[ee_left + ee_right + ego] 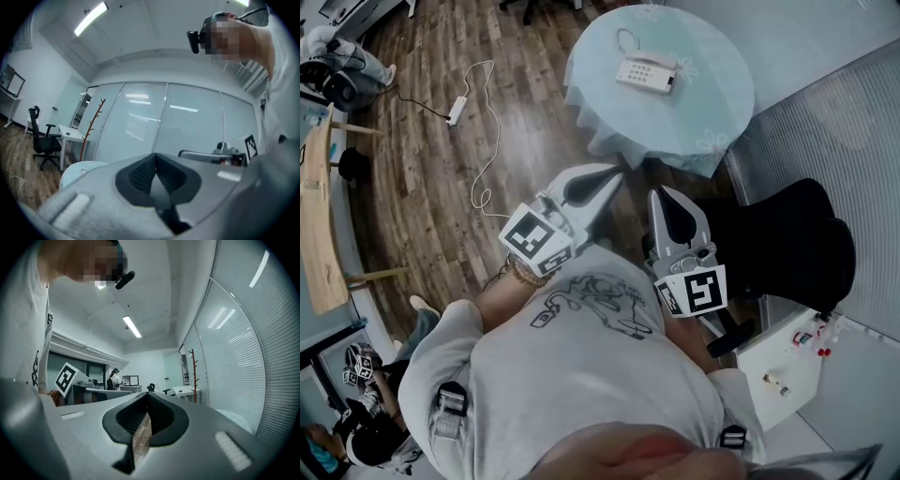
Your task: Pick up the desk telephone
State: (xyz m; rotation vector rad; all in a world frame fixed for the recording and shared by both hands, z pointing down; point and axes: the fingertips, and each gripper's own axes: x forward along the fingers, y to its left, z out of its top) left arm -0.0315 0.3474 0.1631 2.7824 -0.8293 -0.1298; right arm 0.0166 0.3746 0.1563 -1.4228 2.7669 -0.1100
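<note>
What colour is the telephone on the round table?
The desk telephone is white; head view shows it best.

**Surroundings: office room**

Round table (712, 103), pale blue cloth, upper centre. Black chair (797, 244) near its lower right edge. Power strip (457, 111) and white cable (495, 127) lying on wood floor (412, 216). Coat stand (91, 129) beside white desk (70, 135).
</note>
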